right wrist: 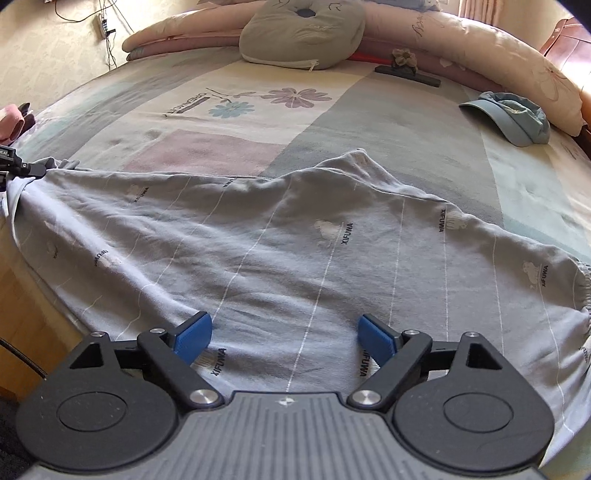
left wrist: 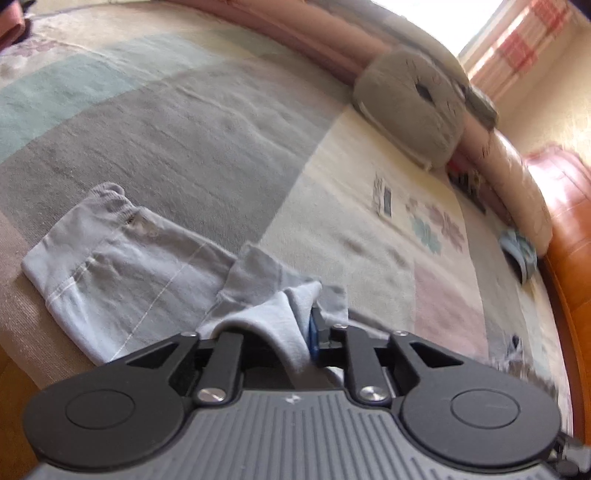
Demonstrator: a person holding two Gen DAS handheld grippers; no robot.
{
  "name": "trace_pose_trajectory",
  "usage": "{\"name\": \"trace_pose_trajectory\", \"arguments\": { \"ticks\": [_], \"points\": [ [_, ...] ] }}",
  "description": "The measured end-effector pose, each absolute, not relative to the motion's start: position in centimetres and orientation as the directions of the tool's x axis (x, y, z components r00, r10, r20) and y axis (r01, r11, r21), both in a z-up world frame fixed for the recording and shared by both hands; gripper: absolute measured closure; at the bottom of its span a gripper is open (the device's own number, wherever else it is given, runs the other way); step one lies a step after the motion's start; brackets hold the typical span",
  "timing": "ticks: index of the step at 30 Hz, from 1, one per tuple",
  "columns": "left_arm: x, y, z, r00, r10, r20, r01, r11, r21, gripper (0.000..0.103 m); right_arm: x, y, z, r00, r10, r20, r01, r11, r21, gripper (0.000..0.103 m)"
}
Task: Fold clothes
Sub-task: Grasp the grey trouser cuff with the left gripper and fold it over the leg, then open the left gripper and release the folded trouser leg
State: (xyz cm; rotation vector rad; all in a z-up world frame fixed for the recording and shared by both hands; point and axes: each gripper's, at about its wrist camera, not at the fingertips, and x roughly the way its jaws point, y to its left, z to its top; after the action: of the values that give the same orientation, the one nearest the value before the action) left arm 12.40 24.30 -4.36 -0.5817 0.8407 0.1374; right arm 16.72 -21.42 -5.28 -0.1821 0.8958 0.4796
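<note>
Light blue-grey cotton, thin white stripes and little "XIFUWA" prints: that's the garment point(right wrist: 295, 236), spread wide across the patchwork bedspread point(right wrist: 406, 122) near the edge of the bed, looks like pyjama trousers with an elastic waistband bunched at 3 o'clock in the right wrist view.

The right gripper point(right wrist: 284, 338) hovers over the near edge of the cloth with its blue pads point(right wrist: 194, 336) spread wide apart, nothing pinched between them, fabric just lying flat underneath.

The left gripper point(left wrist: 295, 325) is a different story. Its jaws sit close together with a fold of the garment point(left wrist: 122, 266) bunched up between them, one blue pad peeking out beside the cloth, so it's got hold of the fabric. From that camera the rest of the cloth trails off toward 9 o'clock.

Further back: a grey cushion point(right wrist: 301, 35) at 12 o'clock and a blue cap point(right wrist: 513, 118) around 2 o'clock, both well apart from the garment.
</note>
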Motion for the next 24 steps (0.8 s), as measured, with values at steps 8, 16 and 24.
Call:
{"name": "trace_pose_trajectory", "arguments": {
  "ticks": [8,16,24],
  "points": [
    [12.0,24.5,-2.4,0.546,-0.108,-0.831,-0.267,0.917,-0.295,0.059,17.0,-21.4,-5.4,0.525,0.330,-0.784,-0.479,0.876,0.048,0.009],
    [11.3,22.4,1.9,0.574,-0.054,-0.817,-0.200,0.958,-0.204,0.052,16.7,-21.5,-4.8,0.525,0.337,-0.782,-0.486,0.873,0.051,0.009],
    [12.6,15.1,0.8,0.519,-0.327,-0.789,0.105,0.941,-0.321,0.050,14.7,-22.0,-2.3,0.435,0.523,-0.733,-0.667,0.734,0.128,0.064]
  ]
}}
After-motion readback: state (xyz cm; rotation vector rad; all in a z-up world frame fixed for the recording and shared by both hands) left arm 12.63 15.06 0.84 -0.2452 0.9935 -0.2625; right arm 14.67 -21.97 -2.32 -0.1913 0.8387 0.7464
